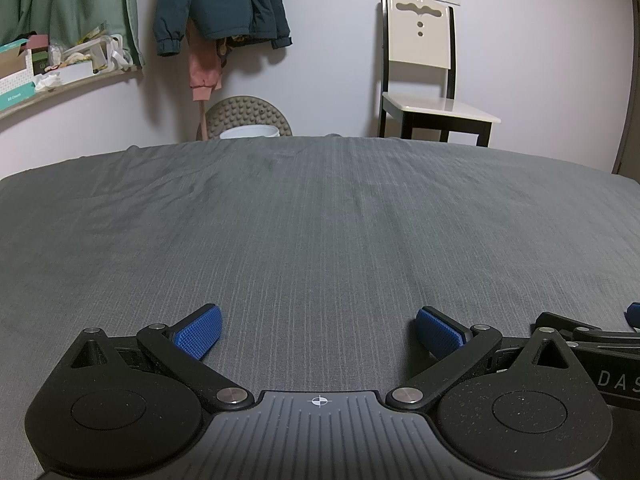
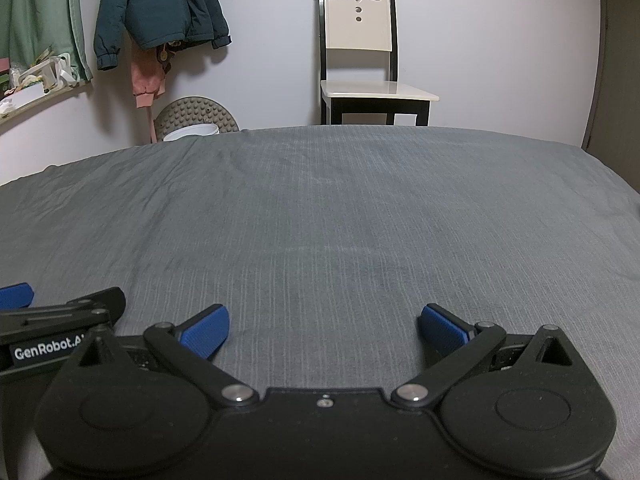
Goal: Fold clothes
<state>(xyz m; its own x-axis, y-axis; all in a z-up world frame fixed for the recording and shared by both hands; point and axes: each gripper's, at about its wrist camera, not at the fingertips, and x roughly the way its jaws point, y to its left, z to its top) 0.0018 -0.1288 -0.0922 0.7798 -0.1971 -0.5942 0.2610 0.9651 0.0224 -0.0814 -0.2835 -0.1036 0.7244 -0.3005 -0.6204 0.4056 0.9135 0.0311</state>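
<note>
1. Left gripper (image 1: pixel 319 332) and right gripper (image 2: pixel 324 330) sit side by side low over the grey ribbed bedsheet (image 1: pixel 320 220), blue pads spread wide, probably just waiting.
2. No clothes on the sheet; only a teal padded jacket (image 1: pixel 218 0) hanging beyond its far edge.

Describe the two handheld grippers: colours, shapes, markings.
Both match: the left gripper and right gripper have matte black bodies with round lobes, linkage arms on silver pivot pins, and blue ribbed finger pads. The left has a grey ridged centre plate with a crosshair mark and white GenRobot lettering on its side. The right's side shows "DAS".
</note>
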